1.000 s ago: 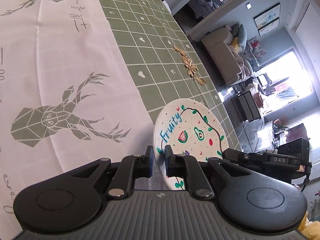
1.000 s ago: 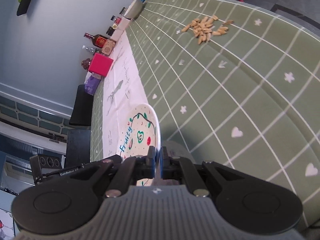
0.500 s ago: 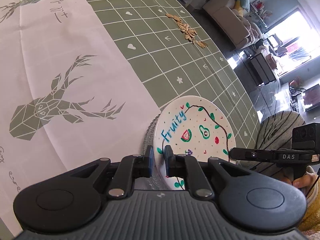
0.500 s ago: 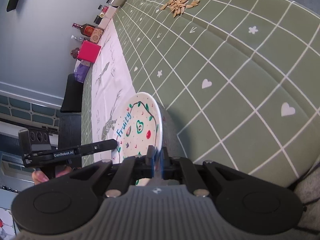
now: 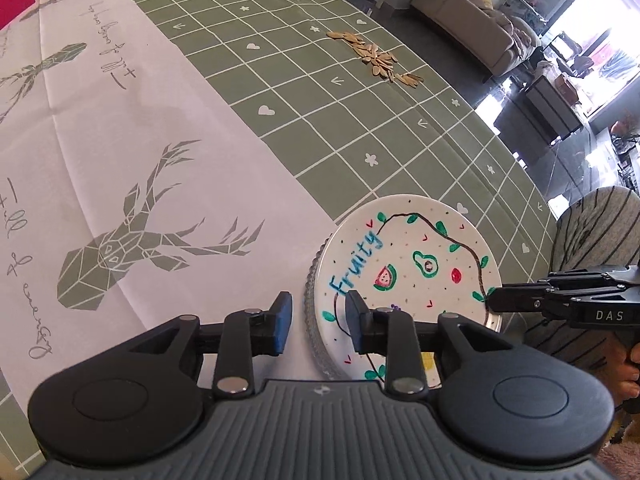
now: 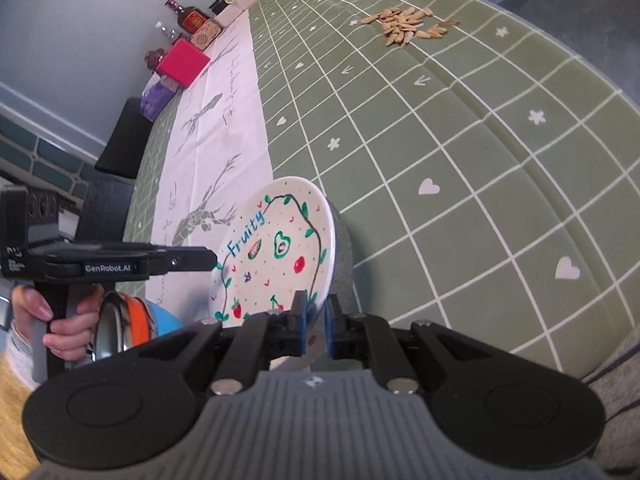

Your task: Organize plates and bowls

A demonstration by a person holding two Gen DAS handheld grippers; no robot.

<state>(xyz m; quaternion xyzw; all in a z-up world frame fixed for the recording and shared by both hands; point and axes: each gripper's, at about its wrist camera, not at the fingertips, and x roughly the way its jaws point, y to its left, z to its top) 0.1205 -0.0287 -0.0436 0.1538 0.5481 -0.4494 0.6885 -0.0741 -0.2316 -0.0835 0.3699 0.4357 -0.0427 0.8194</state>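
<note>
A white plate (image 5: 420,256) painted with "Fruity" and fruit lies on a ribbed clear glass plate (image 5: 312,304) near the table's front edge. My left gripper (image 5: 318,318) is open and its jaws are opening. Both plates' near rim sits between the fingers (image 5: 282,320), and neither pad touches it. The right gripper (image 5: 496,300) reaches in at the white plate's right rim. In the right wrist view the white plate (image 6: 276,248) has its near rim between the right gripper's (image 6: 316,318) slightly parted, opening jaws. The left gripper (image 6: 200,260) points at its left rim.
Loose seeds (image 5: 380,60) lie on the green checked cloth farther out. A red box (image 6: 182,62) and bottles (image 6: 192,20) line the table's far edge. Stacked bowls (image 6: 124,320) sit low beside the person's hand (image 6: 60,320). A striped knee (image 5: 592,232) is at the table's edge.
The white plate came down from a tilted hold to lie flat on the glass plate. The left jaws opened wide off its rim, and the right jaws parted a little.
</note>
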